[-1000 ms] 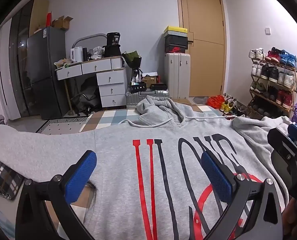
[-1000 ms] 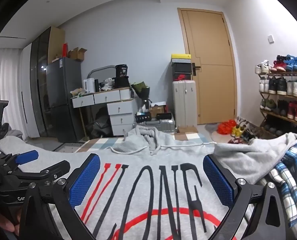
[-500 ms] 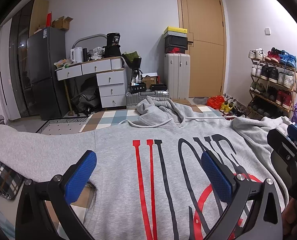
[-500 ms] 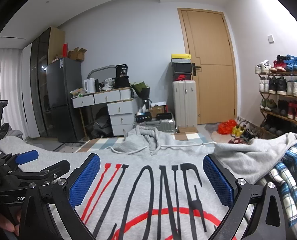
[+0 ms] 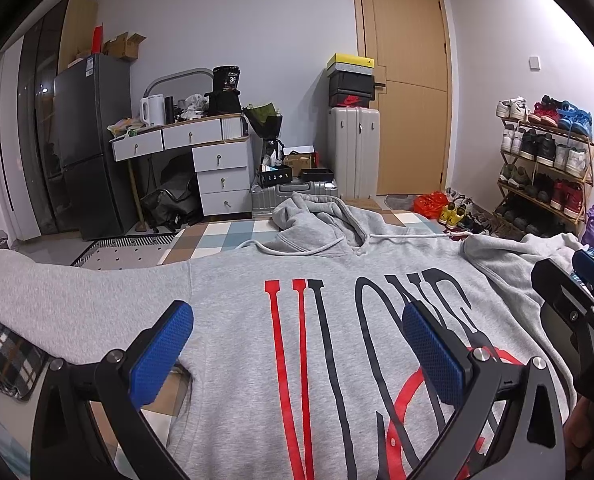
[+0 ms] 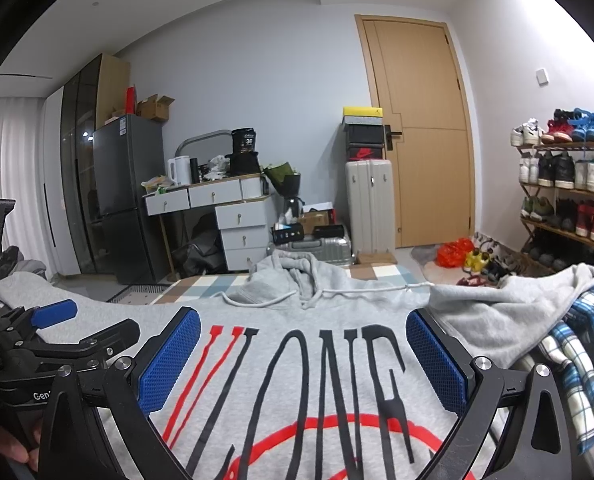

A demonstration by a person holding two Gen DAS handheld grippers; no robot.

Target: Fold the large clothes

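A grey hoodie (image 5: pixel 233 312) with red and black lettering lies spread flat, front up, its hood (image 5: pixel 317 220) pointing away from me. One sleeve (image 5: pixel 57 300) stretches out to the left; the other sleeve (image 6: pixel 497 312) lies bunched at the right. My left gripper (image 5: pixel 297 344) hovers open over the chest print with nothing between its blue pads. My right gripper (image 6: pixel 303 356) is open too, above the lettering of the hoodie (image 6: pixel 297 360). In the right wrist view the left gripper (image 6: pixel 61 332) shows at the left edge.
A plaid cloth (image 6: pixel 577 360) lies at the right under the sleeve, and another plaid cloth (image 5: pixel 5 356) at the left. Beyond the hoodie are a checked rug (image 5: pixel 225 240), white drawers (image 5: pixel 221 176), a dark fridge (image 5: pixel 85 144), suitcases (image 5: pixel 353 152), a door and a shoe rack (image 5: pixel 545 160).
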